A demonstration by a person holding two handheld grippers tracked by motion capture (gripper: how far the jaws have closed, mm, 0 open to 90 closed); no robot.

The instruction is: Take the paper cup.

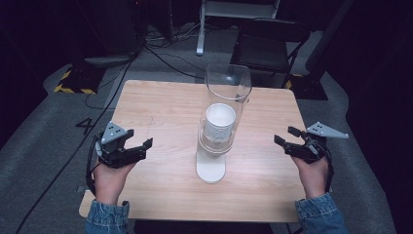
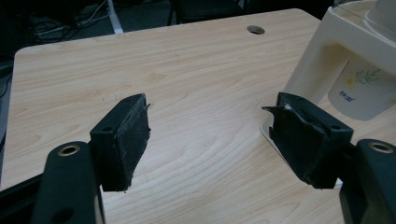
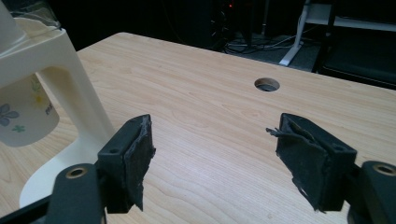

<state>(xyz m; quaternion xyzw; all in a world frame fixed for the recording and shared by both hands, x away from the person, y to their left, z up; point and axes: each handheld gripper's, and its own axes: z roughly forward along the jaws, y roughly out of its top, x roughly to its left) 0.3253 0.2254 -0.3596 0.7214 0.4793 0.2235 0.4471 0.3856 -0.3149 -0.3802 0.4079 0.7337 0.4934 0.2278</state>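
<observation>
High view / dispenser: cup dispenser (image 1: 214, 146) stands mid surface (image 1: 160, 107), white base, clear tube (image 1: 228, 85) rising from it, stack of paper cups (image 1: 219, 122) inside.
High view / left gripper: left gripper (image 1: 138, 139) left of dispenser, well apart from it, fingers apart, holding nothing; left hand (image 1: 112, 178) grips it.
High view / right gripper: right gripper (image 1: 287, 135) right of dispenser, well apart, fingers apart, empty; right hand (image 1: 314, 173) behind it.
High view / surroundings: folding chair (image 1: 268, 46) on floor beyond dispenser, past far edge; cables (image 1: 160, 53) on floor there; yellow-black tape (image 1: 73, 87) far left of dispenser.
Left gripper view: fingers (image 2: 126, 140) spread wide, bare wood between; dispenser base (image 2: 327, 51) just beyond right finger, flower-print cup (image 2: 364, 91) hanging under it; round hole (image 2: 256, 30) in surface left of dispenser, far edge.
Right gripper view: fingers (image 3: 313, 158) spread wide, nothing between; dispenser base (image 3: 60, 88) beyond left finger, printed cup (image 3: 23, 116) under it; hole (image 3: 267, 84) right of dispenser.
</observation>
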